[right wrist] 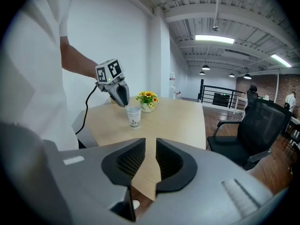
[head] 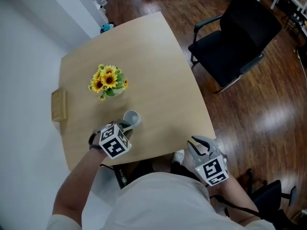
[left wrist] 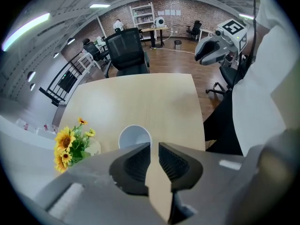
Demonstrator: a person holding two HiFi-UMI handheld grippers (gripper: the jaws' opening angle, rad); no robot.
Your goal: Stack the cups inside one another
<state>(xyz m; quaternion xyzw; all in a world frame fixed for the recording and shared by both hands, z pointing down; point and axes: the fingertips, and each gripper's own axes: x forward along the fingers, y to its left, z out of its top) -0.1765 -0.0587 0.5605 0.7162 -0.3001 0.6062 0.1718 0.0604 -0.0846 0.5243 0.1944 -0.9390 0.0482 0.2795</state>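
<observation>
Only one white paper cup [head: 131, 118] shows; it stands upright on the light wooden table [head: 158, 71], in front of the sunflowers. My left gripper [head: 125, 126] hovers just on the near side of it, jaws drawn together with nothing between them. In the left gripper view the cup's open mouth [left wrist: 135, 137] lies right beyond the left gripper's tips [left wrist: 154, 145]. My right gripper [head: 195, 142] hangs off the table's near right edge, shut and empty. In the right gripper view, past its own tips [right wrist: 150, 140], the cup [right wrist: 134, 116] stands under the left gripper [right wrist: 119, 92].
A pot of sunflowers [head: 109, 80] stands mid-table behind the cup. A small wooden block [head: 59, 104] lies at the table's left edge. A black office chair [head: 237, 37] stands on the wood floor to the right. A white wall runs along the left.
</observation>
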